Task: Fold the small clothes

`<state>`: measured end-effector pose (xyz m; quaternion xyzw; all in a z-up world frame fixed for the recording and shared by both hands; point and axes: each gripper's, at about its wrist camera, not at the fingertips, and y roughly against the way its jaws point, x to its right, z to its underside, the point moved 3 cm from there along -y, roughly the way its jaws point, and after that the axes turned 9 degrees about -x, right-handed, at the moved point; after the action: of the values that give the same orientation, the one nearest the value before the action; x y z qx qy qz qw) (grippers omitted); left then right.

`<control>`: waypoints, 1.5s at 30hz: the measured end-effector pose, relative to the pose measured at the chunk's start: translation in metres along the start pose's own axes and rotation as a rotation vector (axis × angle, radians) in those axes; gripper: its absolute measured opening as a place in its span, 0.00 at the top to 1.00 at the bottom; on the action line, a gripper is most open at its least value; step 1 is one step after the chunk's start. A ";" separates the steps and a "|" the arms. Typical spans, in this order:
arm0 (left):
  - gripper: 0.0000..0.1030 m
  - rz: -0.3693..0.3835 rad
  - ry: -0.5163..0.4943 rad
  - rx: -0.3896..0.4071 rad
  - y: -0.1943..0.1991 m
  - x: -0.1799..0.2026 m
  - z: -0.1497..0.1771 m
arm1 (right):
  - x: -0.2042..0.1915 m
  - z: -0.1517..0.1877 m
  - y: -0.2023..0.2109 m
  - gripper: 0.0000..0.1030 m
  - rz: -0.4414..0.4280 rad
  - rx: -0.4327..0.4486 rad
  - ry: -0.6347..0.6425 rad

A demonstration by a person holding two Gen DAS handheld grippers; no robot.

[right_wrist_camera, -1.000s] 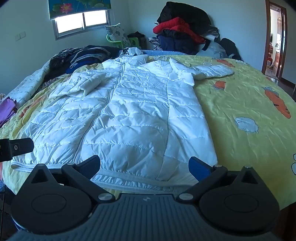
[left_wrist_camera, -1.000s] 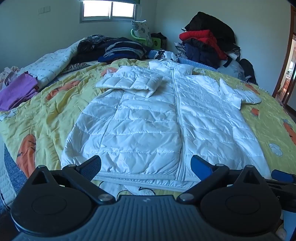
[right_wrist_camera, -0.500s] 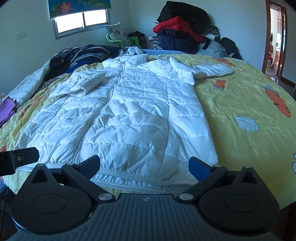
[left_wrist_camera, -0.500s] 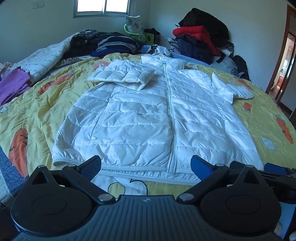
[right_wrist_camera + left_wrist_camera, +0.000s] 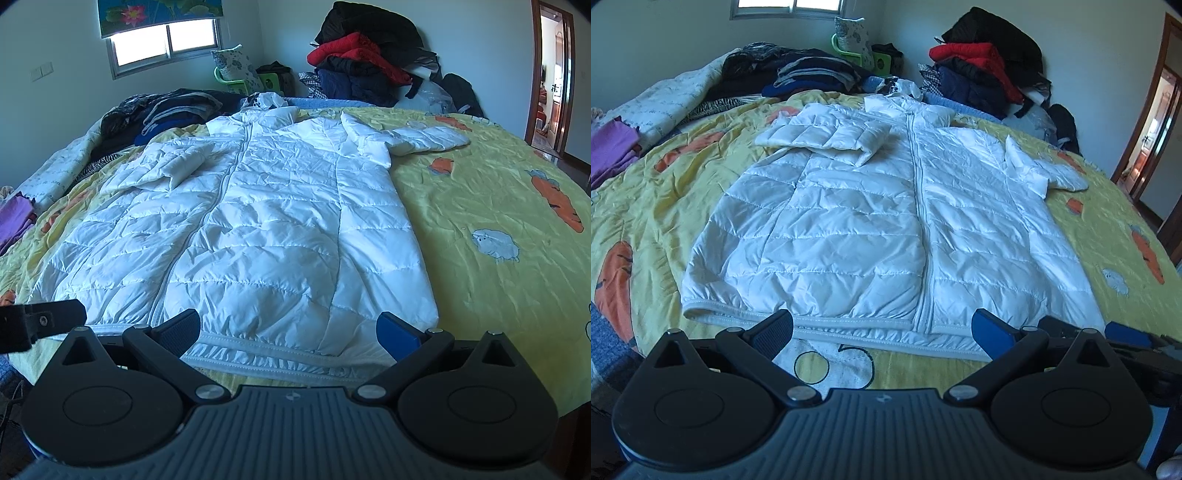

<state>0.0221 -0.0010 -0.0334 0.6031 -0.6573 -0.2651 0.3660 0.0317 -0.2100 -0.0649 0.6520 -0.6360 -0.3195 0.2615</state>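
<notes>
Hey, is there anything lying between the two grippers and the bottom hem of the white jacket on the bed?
Nothing visible. The left gripper and right gripper are both open just short of the white jacket's hem, with only bare yellow bedspread in between. The clothes piles sit far behind the collar.

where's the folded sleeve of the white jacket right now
In the left wrist view the folded sleeve lies across the white jacket at its upper left chest, just left of the zipper.

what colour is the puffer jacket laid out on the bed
White; the puffer jacket shows best in the left wrist view.
</notes>
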 end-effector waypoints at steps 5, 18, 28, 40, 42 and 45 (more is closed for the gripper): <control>0.00 -0.003 0.015 -0.015 -0.003 -0.003 0.000 | 0.000 0.001 -0.002 0.00 -0.008 -0.009 -0.004; 0.00 -0.015 0.054 -0.054 -0.010 -0.012 -0.001 | -0.001 0.000 -0.004 0.00 -0.012 -0.020 -0.001; 0.00 -0.018 0.051 -0.050 -0.009 -0.012 -0.002 | -0.002 0.000 -0.004 0.00 -0.012 -0.021 -0.001; 0.00 -0.079 0.003 -0.046 -0.022 -0.014 -0.013 | 0.007 -0.011 -0.008 0.00 -0.020 0.001 -0.012; 0.00 -0.097 -0.010 -0.055 -0.029 -0.014 -0.016 | 0.013 -0.018 -0.015 0.00 -0.021 -0.006 -0.032; 0.00 -0.105 0.003 -0.085 -0.040 -0.016 -0.021 | 0.016 -0.026 -0.026 0.00 -0.021 -0.029 -0.046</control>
<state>0.0632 0.0118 -0.0555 0.6211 -0.6122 -0.3108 0.3779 0.0679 -0.2265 -0.0686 0.6474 -0.6301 -0.3463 0.2528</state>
